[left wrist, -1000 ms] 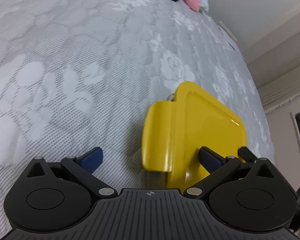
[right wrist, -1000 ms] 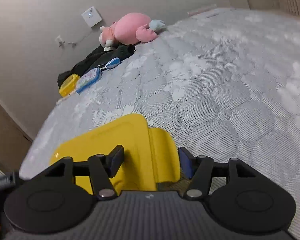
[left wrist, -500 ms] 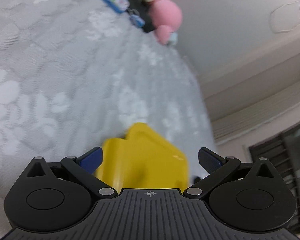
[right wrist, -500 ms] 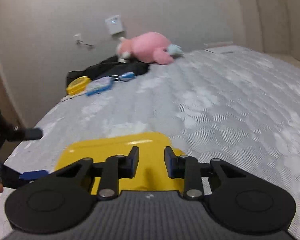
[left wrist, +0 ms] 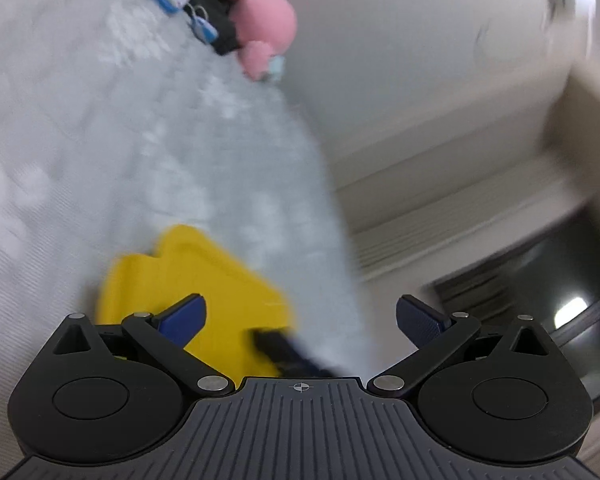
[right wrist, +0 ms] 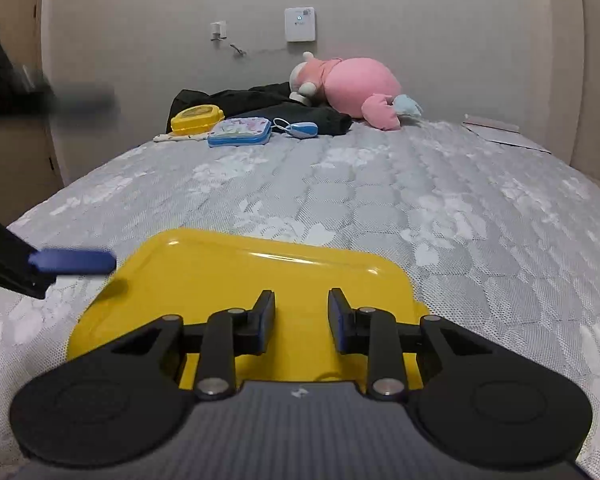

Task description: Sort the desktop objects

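Note:
A large yellow plastic lid-like piece (right wrist: 244, 280) lies on the grey quilted mattress (right wrist: 440, 200), just under my right gripper (right wrist: 301, 320), whose jaws stand narrowly apart above it with nothing between them. In the left wrist view the yellow piece (left wrist: 204, 280) is low and left of centre; my left gripper (left wrist: 300, 314) is wide open and empty, its left finger over the piece. The left gripper's blue fingertip (right wrist: 72, 261) shows at the left of the right wrist view.
At the mattress's far end lie a pink plush toy (right wrist: 348, 88), a dark cloth (right wrist: 260, 108), a small yellow case (right wrist: 198, 118), a blue-rimmed tablet toy (right wrist: 240, 132) and a small blue mouse toy (right wrist: 302, 129). The mattress edge and wall are to the left gripper's right (left wrist: 420, 200).
My right gripper narrowed from wide open to nearly closed and swung to face the far wall. My left gripper stayed open and swung right, away from the yellow piece.

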{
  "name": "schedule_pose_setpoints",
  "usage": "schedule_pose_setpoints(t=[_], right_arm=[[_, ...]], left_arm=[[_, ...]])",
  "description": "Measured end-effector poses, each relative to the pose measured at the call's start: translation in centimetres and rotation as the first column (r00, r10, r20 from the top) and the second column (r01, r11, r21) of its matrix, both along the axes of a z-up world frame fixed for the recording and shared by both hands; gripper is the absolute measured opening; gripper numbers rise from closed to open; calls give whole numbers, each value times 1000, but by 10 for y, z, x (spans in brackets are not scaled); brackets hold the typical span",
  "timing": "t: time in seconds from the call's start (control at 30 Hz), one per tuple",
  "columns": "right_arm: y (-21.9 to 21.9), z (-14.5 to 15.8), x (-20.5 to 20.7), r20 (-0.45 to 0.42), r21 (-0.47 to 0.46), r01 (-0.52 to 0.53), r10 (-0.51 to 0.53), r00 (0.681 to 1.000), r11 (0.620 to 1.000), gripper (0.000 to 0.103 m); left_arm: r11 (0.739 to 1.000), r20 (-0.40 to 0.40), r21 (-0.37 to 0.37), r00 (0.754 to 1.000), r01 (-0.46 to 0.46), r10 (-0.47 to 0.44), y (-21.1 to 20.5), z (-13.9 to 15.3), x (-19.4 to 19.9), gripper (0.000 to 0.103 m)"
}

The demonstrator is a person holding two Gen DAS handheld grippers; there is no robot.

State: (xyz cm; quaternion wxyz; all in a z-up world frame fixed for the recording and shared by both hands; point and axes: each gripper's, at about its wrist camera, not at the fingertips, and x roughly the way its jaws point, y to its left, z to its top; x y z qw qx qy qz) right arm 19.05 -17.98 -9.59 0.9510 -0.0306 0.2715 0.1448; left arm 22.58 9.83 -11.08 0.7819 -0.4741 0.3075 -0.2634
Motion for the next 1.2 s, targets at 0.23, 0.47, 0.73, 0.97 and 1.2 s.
schedule_pose_setpoints(t=[0.23, 0.47, 0.73, 0.97, 1.2], right_arm=[[-14, 8, -6, -36, 63, 60, -57, 998, 996, 34], [-34, 20, -22, -24, 143, 106, -104, 994, 984, 35], [-27, -1, -13, -12, 109, 31, -30, 999, 994, 34], [-12, -3, -16, 20, 38, 25, -26, 999, 999, 41], [-16, 0, 8, -3, 194, 38, -38, 999, 980, 41]], left_arm=[[948, 73, 312, 996, -64, 43, -21, 9, -7, 94], [803, 96, 596, 994, -10, -59, -76, 13, -15, 60], [825, 62, 565, 997, -4, -38, -70, 0, -6, 19], [833, 44, 553, 999, -14, -12, -64, -1, -3, 10], [819, 136, 561, 989, -121, 52, -54, 9, -3, 42]])
